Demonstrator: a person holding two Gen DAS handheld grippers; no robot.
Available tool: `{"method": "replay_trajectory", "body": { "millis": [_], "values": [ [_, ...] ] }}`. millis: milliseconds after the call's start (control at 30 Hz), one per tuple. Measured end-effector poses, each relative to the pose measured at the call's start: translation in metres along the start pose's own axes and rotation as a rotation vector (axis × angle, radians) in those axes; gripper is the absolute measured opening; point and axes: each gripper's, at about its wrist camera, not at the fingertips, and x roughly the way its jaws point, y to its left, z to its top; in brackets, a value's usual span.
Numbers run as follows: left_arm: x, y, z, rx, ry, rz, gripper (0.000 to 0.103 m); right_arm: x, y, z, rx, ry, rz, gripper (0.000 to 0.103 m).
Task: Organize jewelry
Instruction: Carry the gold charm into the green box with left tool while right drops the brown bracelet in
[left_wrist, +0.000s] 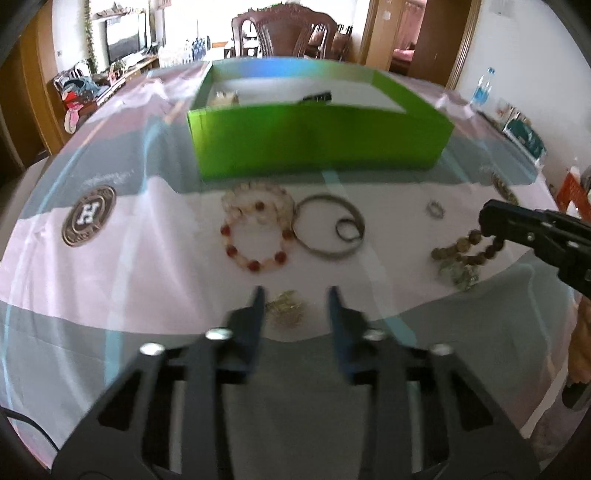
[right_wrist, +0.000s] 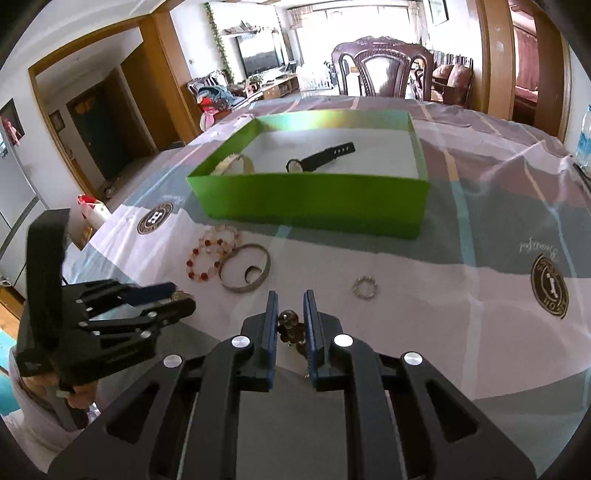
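Jewelry lies spread on the worktop before the green box, which already holds a watch and a pale bracelet. The step in hand looks like picking up the brown bead bracelet: the right tongs are drawn in on its beads, clamped or very nearly so, low over the cloth and pointed toward the box. Next, I judge, comes a lift and a carry forward over the near wall, then a release inside. The left tongs hover with their jaws apart, tips just above a small gold piece, angled down at the worktop. Left to sort are the red-and-white bead bracelet, the bangle with a small ring inside it, and a sparkly ring.
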Motion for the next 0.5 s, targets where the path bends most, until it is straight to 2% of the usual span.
{"method": "replay_trajectory", "body": {
  "millis": [133, 267, 500],
  "values": [
    [-0.002, -0.001, 0.002, 0.005, -0.015, 0.011, 0.022, 0.000, 0.003, 0.000, -0.008, 0.001, -0.003, 0.014],
    [-0.022, 0.000, 0.016, 0.015, -0.073, 0.025, 0.022, -0.008, 0.004, 0.010, -0.019, -0.026, -0.014, 0.014],
    [-0.072, -0.001, 0.073, 0.061, -0.220, 0.061, 0.022, -0.040, 0.011, 0.060, -0.065, -0.147, -0.085, 0.014]
  ]
}}
